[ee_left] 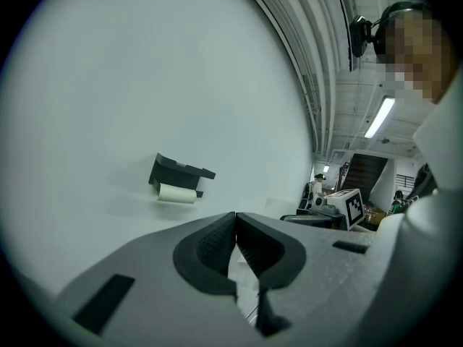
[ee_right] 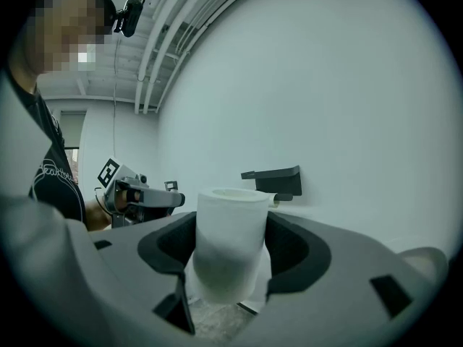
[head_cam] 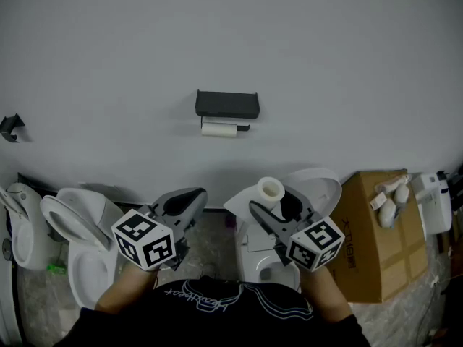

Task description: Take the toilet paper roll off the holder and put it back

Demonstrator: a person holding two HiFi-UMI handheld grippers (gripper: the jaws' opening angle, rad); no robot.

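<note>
A black holder is fixed to the white wall, with a white toilet paper roll hanging under it. My right gripper is well below the holder, shut on a second white roll that stands upright between its jaws. In the right gripper view this held roll fills the gap between the dark pads, and the holder shows behind it. My left gripper is level with the right one, shut and empty. Its view shows the closed pads, the holder and the hanging roll.
White toilets stand on the floor at the left and under the right gripper. A cardboard box with white items on top sits at the right. A small black hook is on the wall at far left.
</note>
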